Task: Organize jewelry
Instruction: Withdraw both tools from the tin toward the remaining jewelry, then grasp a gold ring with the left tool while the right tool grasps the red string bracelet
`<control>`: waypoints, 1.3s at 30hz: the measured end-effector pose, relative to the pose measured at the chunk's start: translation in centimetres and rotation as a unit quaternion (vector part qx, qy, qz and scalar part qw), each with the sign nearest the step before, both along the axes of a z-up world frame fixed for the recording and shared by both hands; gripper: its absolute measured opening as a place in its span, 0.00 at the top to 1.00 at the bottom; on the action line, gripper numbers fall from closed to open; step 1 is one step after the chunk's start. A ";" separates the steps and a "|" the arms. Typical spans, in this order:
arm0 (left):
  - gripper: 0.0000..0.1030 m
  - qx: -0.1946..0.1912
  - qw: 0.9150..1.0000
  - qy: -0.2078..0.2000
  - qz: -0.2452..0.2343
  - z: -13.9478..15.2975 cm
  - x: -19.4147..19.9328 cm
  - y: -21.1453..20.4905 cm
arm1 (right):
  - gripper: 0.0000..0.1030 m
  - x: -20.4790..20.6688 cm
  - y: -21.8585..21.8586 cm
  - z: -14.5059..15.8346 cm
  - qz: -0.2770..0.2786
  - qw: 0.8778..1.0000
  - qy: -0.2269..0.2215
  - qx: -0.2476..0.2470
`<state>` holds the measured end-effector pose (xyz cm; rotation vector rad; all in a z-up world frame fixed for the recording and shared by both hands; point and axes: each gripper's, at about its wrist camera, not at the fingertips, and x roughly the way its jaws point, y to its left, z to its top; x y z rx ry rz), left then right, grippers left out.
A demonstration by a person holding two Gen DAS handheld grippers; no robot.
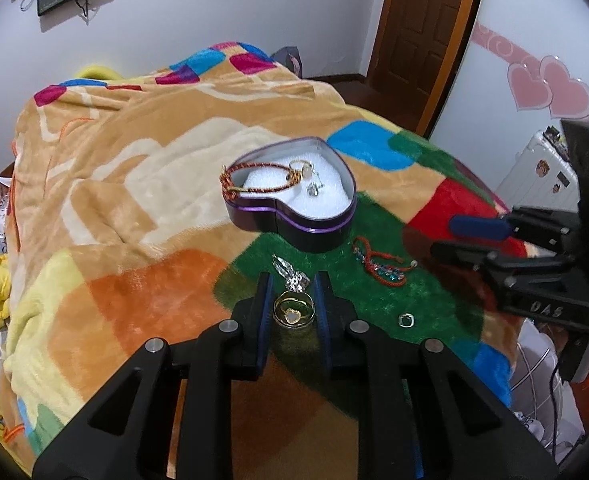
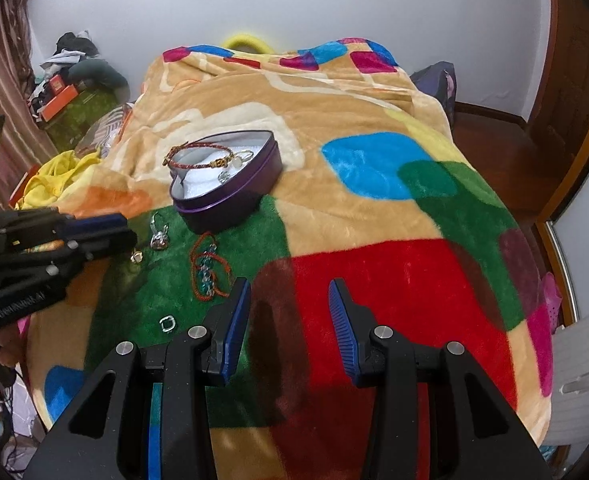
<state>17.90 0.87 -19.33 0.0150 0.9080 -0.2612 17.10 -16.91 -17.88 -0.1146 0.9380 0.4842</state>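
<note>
Left wrist: left tool (image 1: 293,300) gripping gold ring (image 1: 293,313); right tool (image 2: 289,304) open ("DAS" on body).

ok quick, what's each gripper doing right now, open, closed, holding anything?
Left gripper: jaws either side of the gold ring; whether they grip it cannot be told.
Right gripper: open, holding nothing.

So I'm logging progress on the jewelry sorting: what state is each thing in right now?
heart-shaped tin: open, no lid on, white padding inside.
braided bracelet: draped over the tin's rim.
gold ring: between the left gripper's jaws, on the blanket.
red beaded bracelet: loose on the blanket.
silver ring: loose on the blanket.
right gripper: open, holding nothing.
</note>
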 end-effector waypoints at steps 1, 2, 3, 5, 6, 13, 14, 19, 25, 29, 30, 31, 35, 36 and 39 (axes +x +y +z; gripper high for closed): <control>0.81 0.001 1.000 -0.005 0.002 0.3 -0.2 0.1 | 0.64 0.0 0.1 -0.1 0.001 1.000 0.001 0.000; 0.81 0.001 1.000 -0.012 0.004 0.7 -0.4 0.3 | 0.64 0.0 0.2 -0.1 0.004 1.000 0.002 -0.001; 0.81 0.001 1.000 -0.016 0.006 1.0 -0.5 0.3 | 0.64 0.0 0.3 -0.2 0.006 1.000 0.002 -0.002; 0.81 0.001 1.000 -0.024 0.008 1.6 -0.7 0.5 | 0.64 -0.1 0.7 -0.5 0.010 1.000 0.003 -0.005; 0.81 0.000 1.000 -0.028 0.010 1.8 -0.9 0.6 | 0.64 0.0 0.9 -0.7 0.013 1.000 0.004 -0.007; 0.81 -0.006 0.999 -0.031 0.026 1.9 -1.6 1.9 | 0.64 -0.1 2.2 -1.2 0.032 0.999 0.005 -0.008; 0.81 -0.006 0.999 -0.029 0.028 1.8 -1.7 2.1 | 0.64 -0.1 2.4 -1.2 0.034 0.999 0.004 -0.010; 0.81 -0.007 0.999 -0.019 0.038 1.1 -2.0 2.9 | 0.64 0.2 3.2 -1.7 0.049 0.999 0.005 -0.010; 0.81 -0.011 0.999 -0.016 0.042 0.9 -2.0 3.1 | 0.75 0.2 3.9 -2.0 0.065 0.998 -0.001 -0.013; 0.81 -0.012 0.999 -0.021 0.040 1.2 -2.1 2.8 | 0.91 0.4 4.2 -2.2 0.074 0.997 0.001 -0.004; 0.81 -0.012 0.999 -0.022 0.040 1.3 -2.1 2.8 | 0.92 0.4 4.2 -2.1 0.075 0.997 0.002 0.000; 0.81 -0.012 0.999 -0.023 0.039 1.4 -2.1 2.7 | 0.94 0.4 4.2 -2.0 0.073 0.997 0.003 0.004; 0.81 -0.014 0.999 -0.032 0.039 2.0 -2.1 2.6 | 0.97 0.4 4.0 -1.4 0.067 0.998 0.002 0.017; 0.81 -0.015 0.999 -0.034 0.039 2.3 -2.1 2.6 | 0.97 0.3 3.9 -1.1 0.065 0.998 -0.001 0.019; 0.81 -0.018 0.998 -0.042 0.040 2.9 -2.1 2.6 | 0.97 0.1 3.7 -0.2 0.062 0.998 -0.015 0.022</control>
